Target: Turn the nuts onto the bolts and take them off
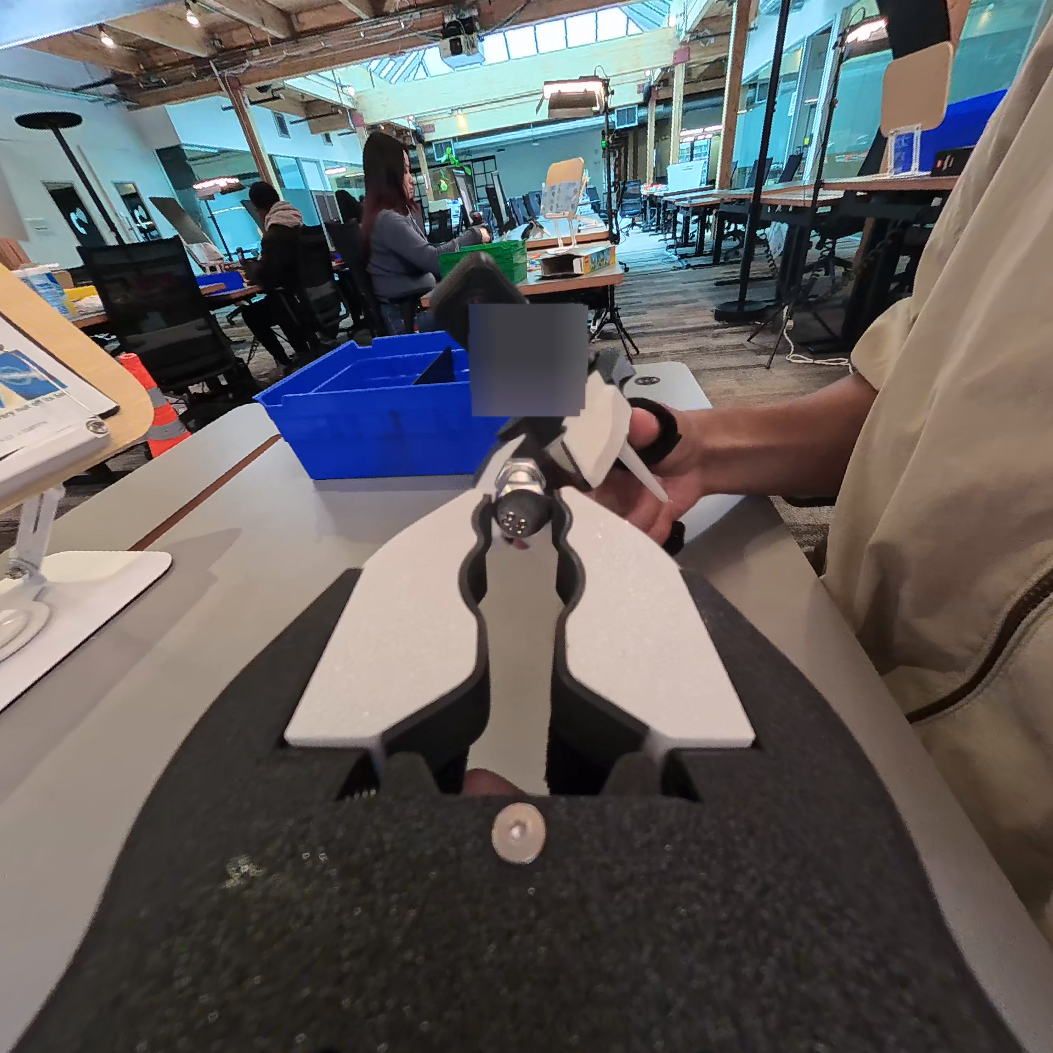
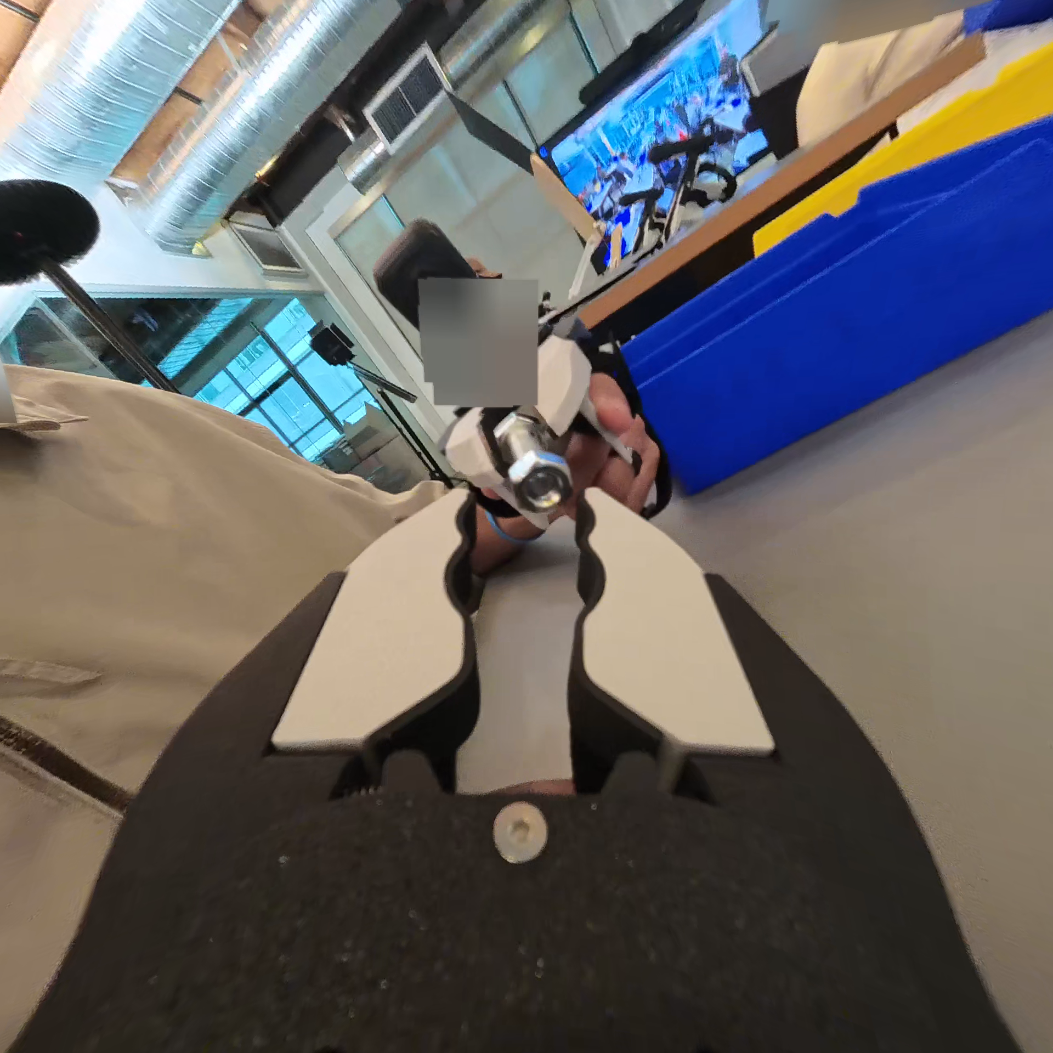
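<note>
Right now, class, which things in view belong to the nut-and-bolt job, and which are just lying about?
In the job:
bolt, gripped by the left claw
nut, on the bolt's end
right claw, open, facing the nut

Lying about:
blue bin
yellow bin
sign stand
orange cone
</note>
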